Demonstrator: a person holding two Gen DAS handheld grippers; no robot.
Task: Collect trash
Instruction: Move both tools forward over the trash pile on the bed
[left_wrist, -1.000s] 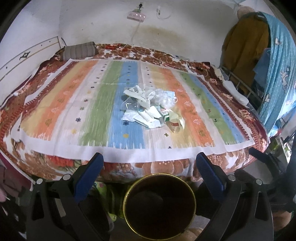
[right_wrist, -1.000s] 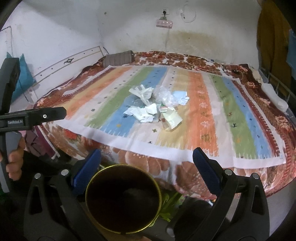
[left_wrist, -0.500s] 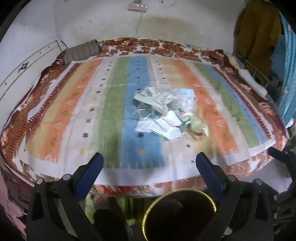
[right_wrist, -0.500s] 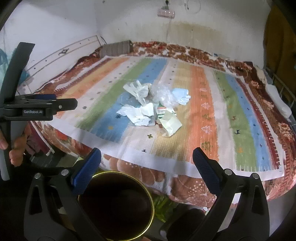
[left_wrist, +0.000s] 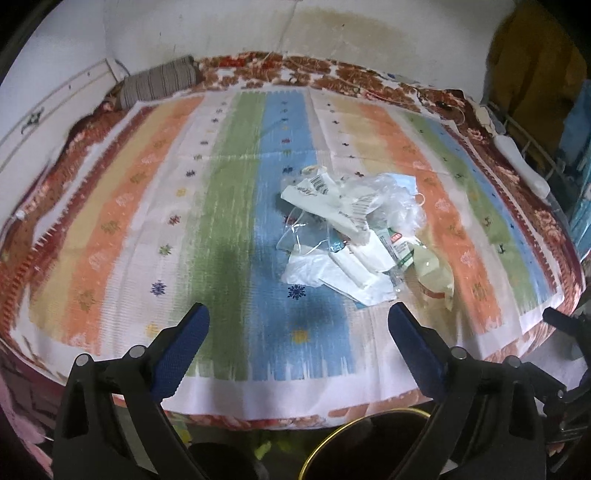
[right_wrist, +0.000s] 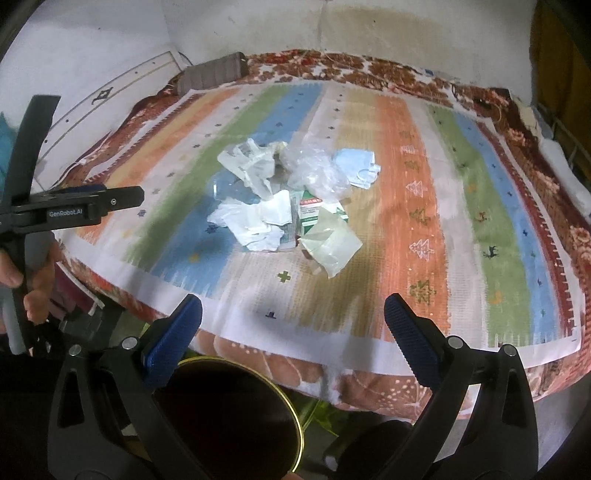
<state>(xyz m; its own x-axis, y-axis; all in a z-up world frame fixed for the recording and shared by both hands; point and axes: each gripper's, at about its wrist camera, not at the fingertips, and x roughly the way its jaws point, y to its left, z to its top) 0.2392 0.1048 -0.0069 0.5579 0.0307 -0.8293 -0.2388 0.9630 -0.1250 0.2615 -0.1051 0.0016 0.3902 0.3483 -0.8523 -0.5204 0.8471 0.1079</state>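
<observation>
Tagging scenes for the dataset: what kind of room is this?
Most likely a bedroom in a home: a bed under a striped cover, a bolster pillow at the wall, clothes hanging beside it.

Black plastic left gripper (left_wrist: 298, 315) and right gripper (right_wrist: 293, 304), blue ribbed jaws, silver screws, white "GenRobot.AI" lettering.

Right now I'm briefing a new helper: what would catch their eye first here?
The heap of trash, crumpled paper, clear plastic and a blue face mask, lies mid-bed on the striped cloth. A gold-rimmed bin stands below the bed's near edge. Both the left hand-held gripper and right hand-held gripper are open and empty.
</observation>
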